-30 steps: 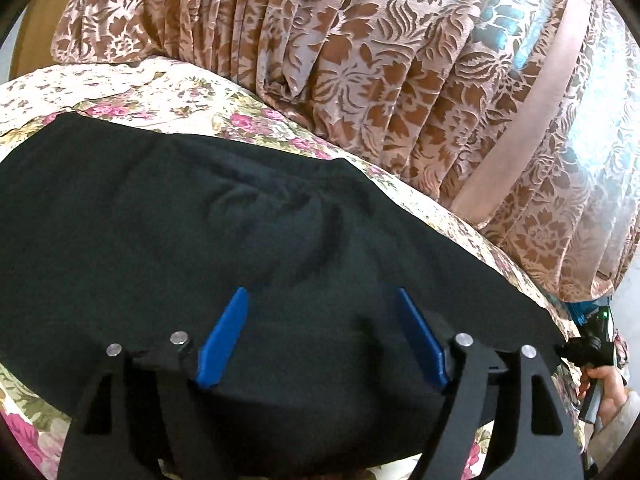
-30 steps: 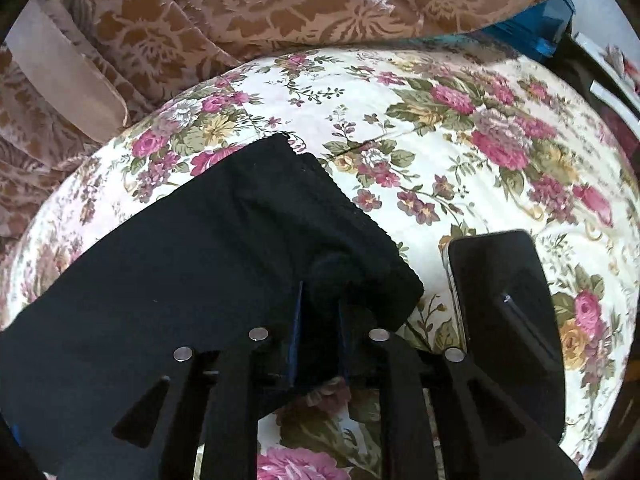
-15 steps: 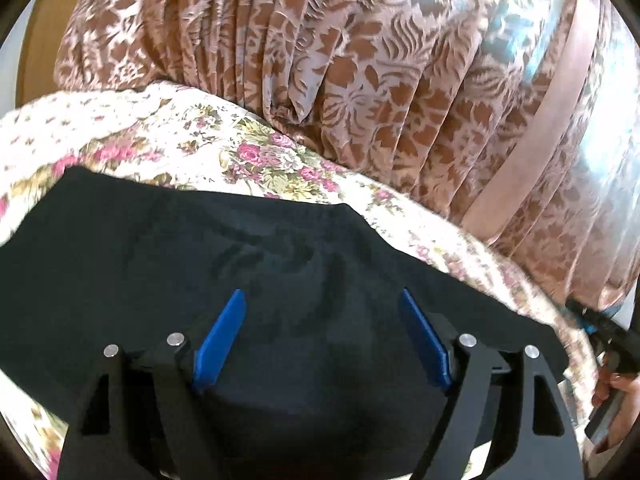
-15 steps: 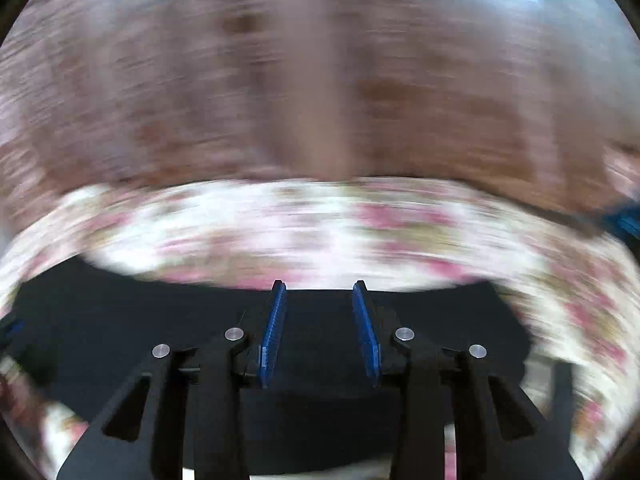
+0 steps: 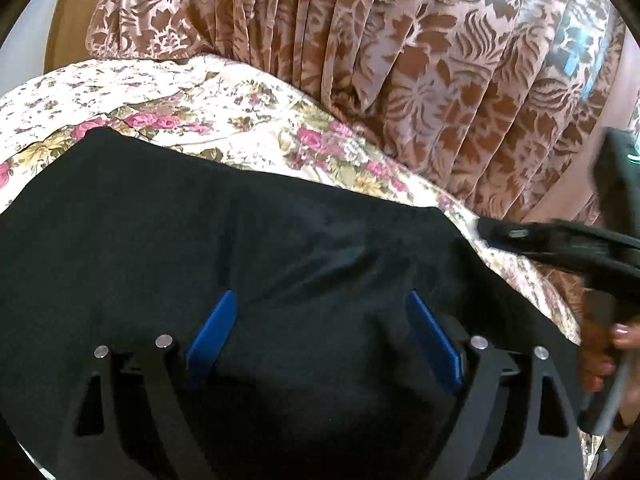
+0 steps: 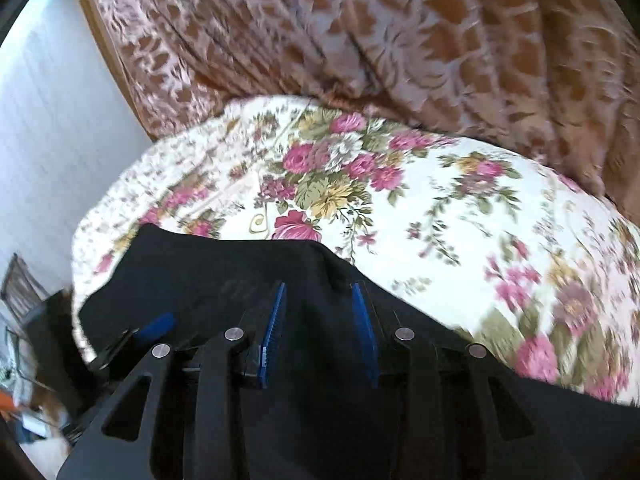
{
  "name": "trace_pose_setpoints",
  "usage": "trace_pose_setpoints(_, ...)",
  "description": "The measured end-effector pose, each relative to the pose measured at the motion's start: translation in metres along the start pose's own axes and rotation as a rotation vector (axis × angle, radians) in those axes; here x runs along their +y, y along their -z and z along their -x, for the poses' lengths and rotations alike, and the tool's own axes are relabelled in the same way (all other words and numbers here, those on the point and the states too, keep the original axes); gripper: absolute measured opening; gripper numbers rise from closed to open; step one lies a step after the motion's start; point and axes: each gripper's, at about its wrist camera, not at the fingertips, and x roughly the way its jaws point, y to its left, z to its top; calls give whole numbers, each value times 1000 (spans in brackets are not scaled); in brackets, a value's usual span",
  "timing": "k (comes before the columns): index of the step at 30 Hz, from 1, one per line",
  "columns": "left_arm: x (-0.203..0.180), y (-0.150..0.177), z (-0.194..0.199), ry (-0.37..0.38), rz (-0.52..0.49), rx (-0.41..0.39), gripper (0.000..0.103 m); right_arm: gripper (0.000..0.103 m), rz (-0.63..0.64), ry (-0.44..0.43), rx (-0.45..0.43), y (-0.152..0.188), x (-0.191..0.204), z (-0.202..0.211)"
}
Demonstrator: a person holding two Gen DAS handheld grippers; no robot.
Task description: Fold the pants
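Between the blue pads of the left gripper (image 5: pixel 320 340), spread wide and holding nothing: black pants (image 5: pixel 200 240), flat on the floral bedspread (image 5: pixel 224 100). Right gripper (image 6: pixel 320 334) half open, also empty, above the same cloth near its far edge. Close on one layer's edge only; lift both sides level. Hidden: near hem, cut off below. Right view blurred; contact with cloth not discernible.

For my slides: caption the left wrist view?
Open left gripper over black pants on a floral bedspread.
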Motion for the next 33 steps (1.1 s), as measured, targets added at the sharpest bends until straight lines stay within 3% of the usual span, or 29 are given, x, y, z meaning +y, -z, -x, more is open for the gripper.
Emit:
trace_pose_setpoints(2, -4, 2, -1, -14, -24, -4, 90, 33, -19, -17, 43, 0, -2, -17)
trace_pose_setpoints(4, -6, 3, -2, -25, -34, -3, 90, 22, -30, -56, 83, -5, -2, -35)
trace_pose_setpoints(6, -6, 3, -3, -26, -35, -8, 90, 11, 3, 1, 95, -8, 3, -47)
trace_pose_setpoints(10, -7, 5, -5, -42, -43, -2, 90, 7, -11, 78, 90, -11, 2, -69)
trace_pose_setpoints(16, -11, 6, -11, -70, -66, 17, 91, 7, 120, 172, 1, -2, 14, -85)
trace_pose_setpoints(19, -10, 5, -11, -67, -63, 28, 92, 7, 78, 120, -14, -7, 6, -75)
trace_pose_setpoints(21, -11, 2, -10, -65, -56, 42, 92, 7, 37, 71, -72, -6, 0, -50)
trace_pose_setpoints(28, -25, -24, 8, -22, 54, 74, 89, 7, 140, 142, -163, 28, 2, 21)
trace_pose_setpoints(33, -82, -40, -14, -26, -153, 129, 63, 7, 83, 172, -109, 59, -26, 31)
